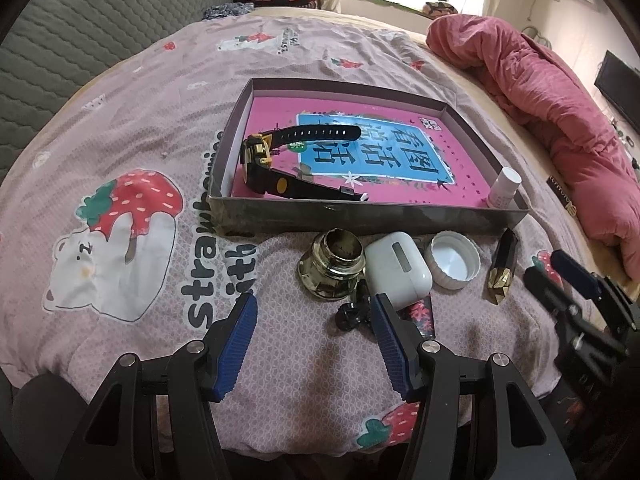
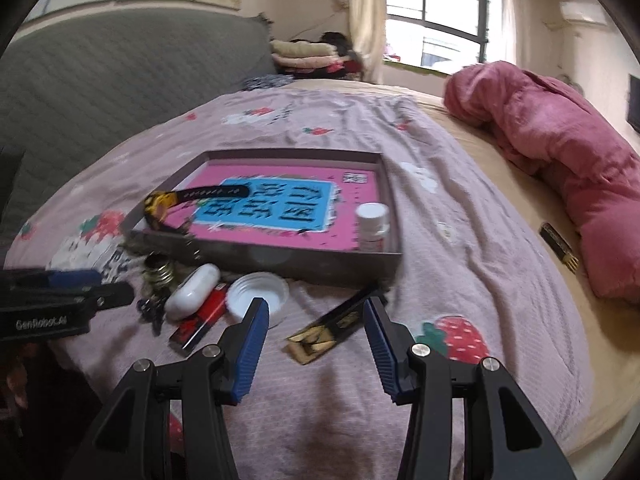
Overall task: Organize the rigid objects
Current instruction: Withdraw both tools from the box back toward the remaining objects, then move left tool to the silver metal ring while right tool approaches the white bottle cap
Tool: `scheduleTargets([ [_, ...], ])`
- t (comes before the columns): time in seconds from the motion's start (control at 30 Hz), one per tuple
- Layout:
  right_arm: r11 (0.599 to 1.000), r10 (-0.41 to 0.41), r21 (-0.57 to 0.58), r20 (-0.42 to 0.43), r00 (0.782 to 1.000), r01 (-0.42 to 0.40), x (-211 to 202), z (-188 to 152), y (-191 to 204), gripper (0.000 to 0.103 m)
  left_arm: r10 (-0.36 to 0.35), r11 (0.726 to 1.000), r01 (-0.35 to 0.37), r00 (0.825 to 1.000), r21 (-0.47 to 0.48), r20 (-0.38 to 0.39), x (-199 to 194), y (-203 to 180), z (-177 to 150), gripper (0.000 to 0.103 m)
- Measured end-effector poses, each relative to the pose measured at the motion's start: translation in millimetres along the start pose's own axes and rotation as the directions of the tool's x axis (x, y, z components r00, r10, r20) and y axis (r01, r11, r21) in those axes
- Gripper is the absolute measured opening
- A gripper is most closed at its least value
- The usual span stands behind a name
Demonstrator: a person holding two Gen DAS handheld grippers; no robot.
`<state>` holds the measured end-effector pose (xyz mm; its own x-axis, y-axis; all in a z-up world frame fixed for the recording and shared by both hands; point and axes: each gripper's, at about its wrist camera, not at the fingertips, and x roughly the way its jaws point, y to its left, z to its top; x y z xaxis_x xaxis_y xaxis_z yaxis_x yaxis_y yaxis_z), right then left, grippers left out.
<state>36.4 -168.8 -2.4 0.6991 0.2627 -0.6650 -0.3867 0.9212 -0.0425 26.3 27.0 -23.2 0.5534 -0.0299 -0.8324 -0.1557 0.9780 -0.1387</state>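
A shallow dark box [image 1: 360, 216] [image 2: 300, 265] on the bed holds a pink book, a black-and-gold watch [image 1: 260, 160] [image 2: 160, 204] and a small white bottle [image 1: 505, 189] [image 2: 372, 224]. In front of it lie a glass jar [image 1: 330, 264] [image 2: 160, 273], a white earbud case [image 1: 396, 270] [image 2: 192, 286], a white cap [image 1: 454, 260] [image 2: 256, 289], a red lighter [image 2: 200, 320] and a black-and-gold lipstick [image 1: 502, 270] [image 2: 332, 328]. My left gripper [image 1: 314, 308] is open near the jar, with nothing between its fingers. My right gripper [image 2: 315, 308] [image 1: 560, 276] is open with the lipstick lying just ahead between its fingertips, untouched.
A small black clip [image 1: 352, 312] lies by the left gripper's right finger. A rolled pink quilt [image 1: 560, 120] [image 2: 560, 160] runs along the right side. A dark flat item [image 2: 558, 246] lies on the beige sheet. A grey padded headboard [image 1: 80, 40] stands on the left.
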Motion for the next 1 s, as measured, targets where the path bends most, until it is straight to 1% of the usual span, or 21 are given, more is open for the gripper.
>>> scheduleTargets([
  [0.13,0.998,0.025,-0.061,-0.013,1.000,-0.026,4.9,-2.0,14.5,0.049,-0.004,1.000,0.004,1.000,-0.002,-0.002,2.8,-0.1,0.3,0.060],
  [0.37,0.993,0.050,-0.108,-0.054,0.997,-0.056,21.9,-4.4,28.1,0.049,-0.011,1.000,0.011,1.000,-0.012,-0.005,8.6,3.1,2.3,0.060],
  [0.6,0.991,0.052,-0.122,-0.063,0.997,-0.060,30.7,-4.8,30.3,0.049,-0.012,1.000,0.012,1.000,-0.029,-0.013,18.0,5.7,5.8,0.060],
  [1.0,0.990,0.050,-0.131,-0.064,0.997,-0.058,38.1,-5.6,28.1,0.049,-0.010,1.000,0.010,1.000,-0.027,-0.022,35.3,4.2,10.5,0.060],
])
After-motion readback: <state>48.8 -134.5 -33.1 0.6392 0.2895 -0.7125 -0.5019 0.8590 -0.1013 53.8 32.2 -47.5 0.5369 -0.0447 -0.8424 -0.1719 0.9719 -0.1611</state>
